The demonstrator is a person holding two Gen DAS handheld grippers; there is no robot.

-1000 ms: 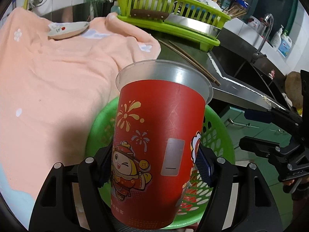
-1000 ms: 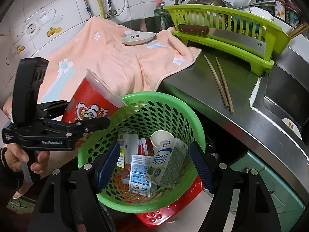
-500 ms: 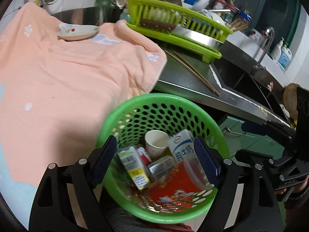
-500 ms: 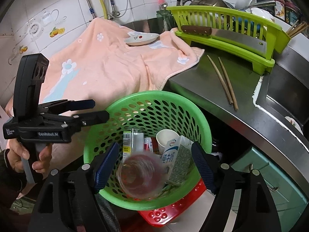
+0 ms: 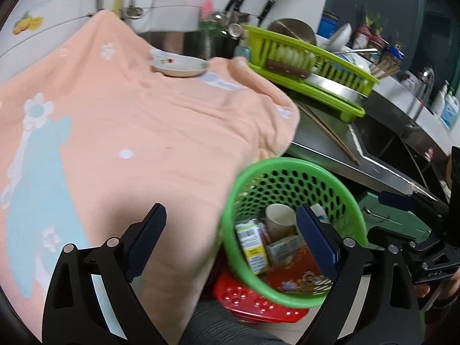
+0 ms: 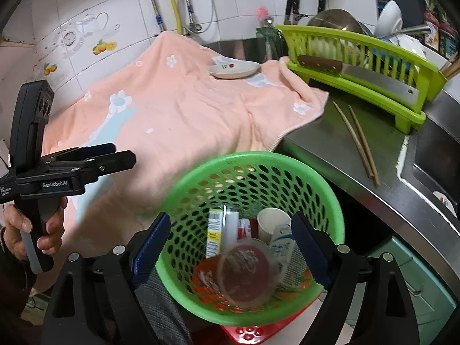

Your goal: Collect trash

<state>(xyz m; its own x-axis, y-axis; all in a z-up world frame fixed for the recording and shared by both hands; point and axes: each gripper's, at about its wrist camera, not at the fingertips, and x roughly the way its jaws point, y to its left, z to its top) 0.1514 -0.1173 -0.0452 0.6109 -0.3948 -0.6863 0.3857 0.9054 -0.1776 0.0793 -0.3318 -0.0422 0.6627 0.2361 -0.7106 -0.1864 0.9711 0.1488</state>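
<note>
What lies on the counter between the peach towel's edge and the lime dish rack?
A pair of chopsticks lies on bare steel counter between the towel and the dish rack, clearest in the right wrist view.

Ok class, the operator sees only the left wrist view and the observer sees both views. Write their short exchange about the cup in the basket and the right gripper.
Operator: I only see a red patch of the cup. Which way does it lie?
Observer: The cup lies on its side in the basket, with its open mouth facing the right camera.
Operator: I see the right gripper only from the side. Is it open?
Observer: Yes, the right gripper is open and empty, held over the basket.
</note>
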